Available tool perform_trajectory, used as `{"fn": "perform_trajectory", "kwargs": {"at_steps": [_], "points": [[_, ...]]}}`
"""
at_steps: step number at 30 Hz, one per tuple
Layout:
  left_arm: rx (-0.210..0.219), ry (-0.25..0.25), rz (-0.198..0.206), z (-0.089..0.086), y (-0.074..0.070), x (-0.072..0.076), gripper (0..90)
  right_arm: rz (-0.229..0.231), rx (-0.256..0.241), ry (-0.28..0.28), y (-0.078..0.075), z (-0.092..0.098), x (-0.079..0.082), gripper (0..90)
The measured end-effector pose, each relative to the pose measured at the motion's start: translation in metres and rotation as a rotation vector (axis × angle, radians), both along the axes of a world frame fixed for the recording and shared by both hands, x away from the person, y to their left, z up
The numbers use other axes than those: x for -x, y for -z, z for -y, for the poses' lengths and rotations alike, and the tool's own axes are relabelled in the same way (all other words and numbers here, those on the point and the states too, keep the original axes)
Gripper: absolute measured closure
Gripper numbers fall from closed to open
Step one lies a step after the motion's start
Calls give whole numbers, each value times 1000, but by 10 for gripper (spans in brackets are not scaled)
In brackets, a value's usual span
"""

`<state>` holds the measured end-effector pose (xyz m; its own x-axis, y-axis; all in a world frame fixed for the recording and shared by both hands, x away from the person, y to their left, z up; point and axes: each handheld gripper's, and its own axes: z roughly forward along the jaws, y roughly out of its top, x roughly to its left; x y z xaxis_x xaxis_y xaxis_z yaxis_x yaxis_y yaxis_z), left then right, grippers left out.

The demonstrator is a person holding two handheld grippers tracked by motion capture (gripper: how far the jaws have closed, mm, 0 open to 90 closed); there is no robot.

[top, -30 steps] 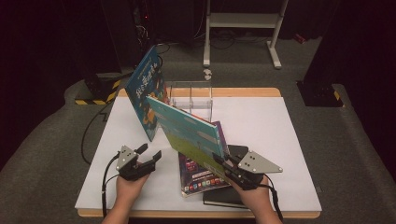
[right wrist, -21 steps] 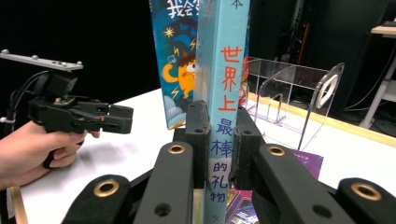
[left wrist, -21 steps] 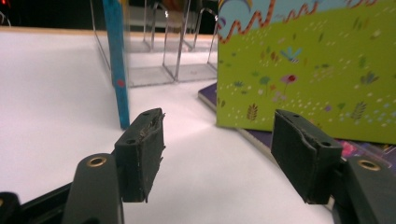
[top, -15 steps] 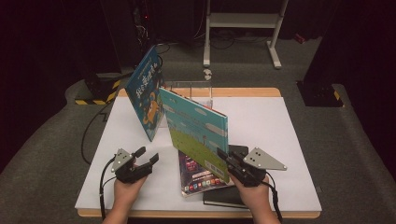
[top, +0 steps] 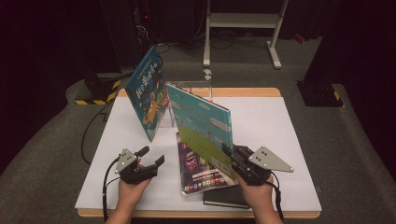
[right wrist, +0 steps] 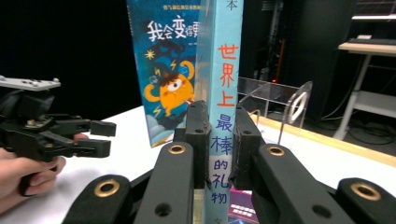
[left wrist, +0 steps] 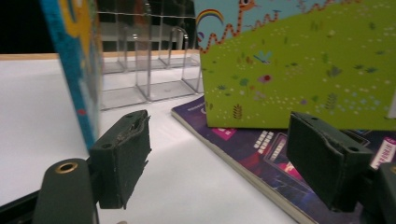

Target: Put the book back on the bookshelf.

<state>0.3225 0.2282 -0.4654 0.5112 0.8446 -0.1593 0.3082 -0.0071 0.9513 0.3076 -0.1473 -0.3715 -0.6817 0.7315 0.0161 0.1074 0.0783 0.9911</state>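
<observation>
My right gripper (top: pixel 232 157) (right wrist: pixel 219 140) is shut on the spine of a green-and-teal picture book (top: pixel 201 126) (right wrist: pixel 222 93) (left wrist: pixel 299 60), holding it nearly upright above the white table (top: pixel 271 121). My left gripper (top: pixel 152 156) (left wrist: pixel 219 163) is open and holds nothing, low over the table left of that book. A blue book with an orange monster (top: pixel 148 91) (right wrist: pixel 170 70) (left wrist: pixel 77 56) stands tilted against the clear acrylic book rack (top: pixel 194 88) (left wrist: pixel 149 65). A purple magazine (top: pixel 198 170) (left wrist: pixel 266 154) lies flat beneath the held book.
A black book (top: pixel 224 198) lies under the magazine near the table's front edge. The wooden far edge (top: pixel 243 92) borders the table. Behind it stand a white metal stand (top: pixel 243 28), dark cabinets and floor cables (top: pixel 93 126).
The right gripper has tilted the green book more upright and moved it a little toward the rack. The left gripper has barely moved.
</observation>
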Motion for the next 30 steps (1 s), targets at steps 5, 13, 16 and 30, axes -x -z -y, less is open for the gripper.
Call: {"fn": "perform_trajectory", "kwargs": {"at_steps": [5, 13, 16, 30], "points": [[-6, 51, 23, 18, -11, 2, 201, 5, -4, 10, 6, 0, 2, 804], [5, 143, 62, 53, -33, 9, 165, 0, -7, 28, 14, -2, 7, 795], [8, 169, 82, 64, -43, 12, 161, 8, 9, 28, 15, -6, 9, 790], [25, 256, 161, 107, -86, 19, 145, 5, -3, 16, 26, -13, 16, 777]]}}
